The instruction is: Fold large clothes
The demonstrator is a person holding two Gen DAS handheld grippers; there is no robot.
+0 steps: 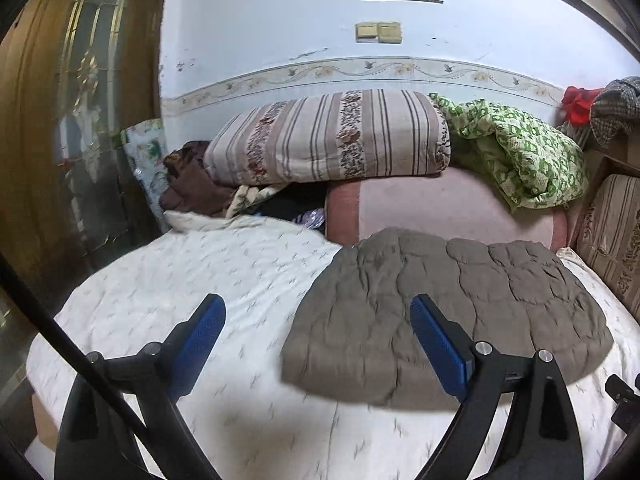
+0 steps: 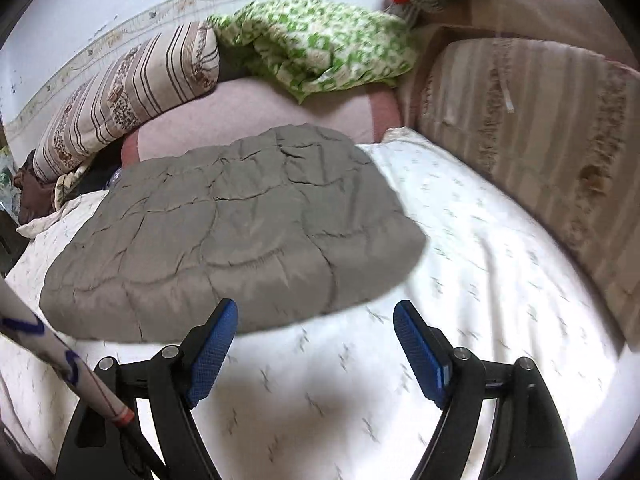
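A grey quilted padded garment (image 1: 440,312) lies folded into a flat bundle on the white patterned bedsheet (image 1: 200,272). It also shows in the right wrist view (image 2: 240,228). My left gripper (image 1: 318,312) is open and empty, held above the garment's near left edge; its right finger (image 1: 440,344) is over the garment, its left finger over the sheet. My right gripper (image 2: 316,320) is open and empty, just in front of the garment's near right edge, above the sheet (image 2: 480,280).
A striped rolled quilt (image 1: 332,136), a green patterned blanket (image 1: 520,152) and a pink blanket (image 1: 440,204) lie at the back against the wall. A striped cushion (image 2: 540,140) stands at the right. A wooden door (image 1: 60,120) is at the left. Brown clothes (image 1: 192,184) are piled near it.
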